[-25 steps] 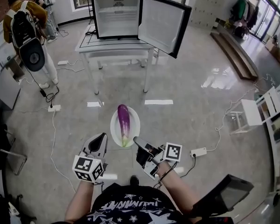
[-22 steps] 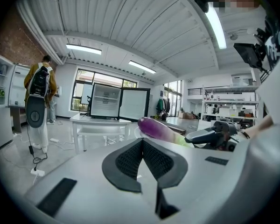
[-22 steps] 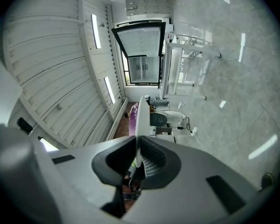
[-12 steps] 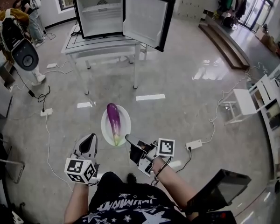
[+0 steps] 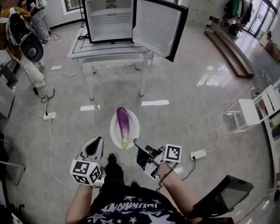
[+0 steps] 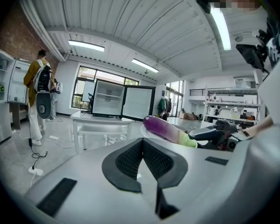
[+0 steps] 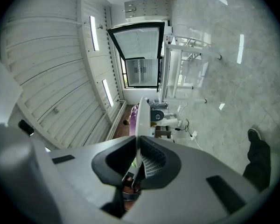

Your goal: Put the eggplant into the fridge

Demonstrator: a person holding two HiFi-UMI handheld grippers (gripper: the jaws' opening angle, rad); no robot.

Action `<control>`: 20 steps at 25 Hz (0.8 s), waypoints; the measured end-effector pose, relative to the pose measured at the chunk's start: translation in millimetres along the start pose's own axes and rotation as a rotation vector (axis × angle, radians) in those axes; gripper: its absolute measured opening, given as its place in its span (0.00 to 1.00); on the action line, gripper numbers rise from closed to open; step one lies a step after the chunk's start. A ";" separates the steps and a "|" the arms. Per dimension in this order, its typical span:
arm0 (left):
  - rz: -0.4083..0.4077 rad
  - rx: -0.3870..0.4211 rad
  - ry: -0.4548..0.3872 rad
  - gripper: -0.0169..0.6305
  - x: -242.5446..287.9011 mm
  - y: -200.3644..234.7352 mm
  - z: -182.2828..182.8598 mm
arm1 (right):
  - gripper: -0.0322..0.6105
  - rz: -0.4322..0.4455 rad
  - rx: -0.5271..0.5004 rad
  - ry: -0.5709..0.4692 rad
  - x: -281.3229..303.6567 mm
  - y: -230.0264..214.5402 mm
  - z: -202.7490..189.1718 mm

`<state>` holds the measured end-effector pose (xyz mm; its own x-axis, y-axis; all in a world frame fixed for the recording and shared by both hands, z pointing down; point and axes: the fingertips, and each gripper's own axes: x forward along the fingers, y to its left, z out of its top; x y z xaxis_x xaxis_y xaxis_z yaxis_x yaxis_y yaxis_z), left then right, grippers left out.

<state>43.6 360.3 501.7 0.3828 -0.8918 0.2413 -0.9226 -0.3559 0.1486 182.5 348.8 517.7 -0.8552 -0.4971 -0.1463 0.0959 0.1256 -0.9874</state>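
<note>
Low in the head view, eggplant (image 5: 123, 126) lying lengthwise on a white plate (image 5: 134, 118), likely held level against rolling; open fridge (image 5: 109, 17) well ahead on a table (image 5: 107, 50). Left gripper view: left gripper (image 6: 142, 141) clenched on nothing, spare. Right gripper view: right gripper (image 7: 137, 143) clamped on the plate's near edge.

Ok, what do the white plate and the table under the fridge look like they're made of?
The plate is smooth plain white with a thin rim, likely ceramic or melamine; the look leaves it open. The table has a flat white top with a dark border line and slim white legs, probably painted metal or laminate.
</note>
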 end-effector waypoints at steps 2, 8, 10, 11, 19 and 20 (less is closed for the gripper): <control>-0.019 0.000 -0.003 0.04 14.8 13.8 6.5 | 0.09 -0.004 -0.008 -0.019 12.7 -1.8 12.2; -0.062 0.009 -0.015 0.04 67.5 68.0 33.5 | 0.09 -0.005 -0.028 -0.059 70.0 -13.0 53.3; -0.072 0.022 -0.017 0.04 82.6 85.6 42.5 | 0.09 -0.008 -0.030 -0.068 92.5 -17.6 66.6; -0.074 0.023 -0.017 0.04 88.8 95.2 46.6 | 0.09 -0.009 -0.030 -0.072 103.9 -18.9 72.1; -0.107 0.009 -0.013 0.04 121.1 157.8 72.4 | 0.09 -0.015 -0.035 -0.104 171.3 -17.4 97.5; -0.110 0.010 -0.016 0.04 124.8 165.6 75.7 | 0.09 -0.017 -0.036 -0.112 178.7 -18.6 101.3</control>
<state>-65.0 168.9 483.8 0.4814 -0.8513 0.2085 -0.8754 -0.4549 0.1636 79.5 170.6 503.9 -0.7943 -0.5919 -0.1371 0.0617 0.1460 -0.9874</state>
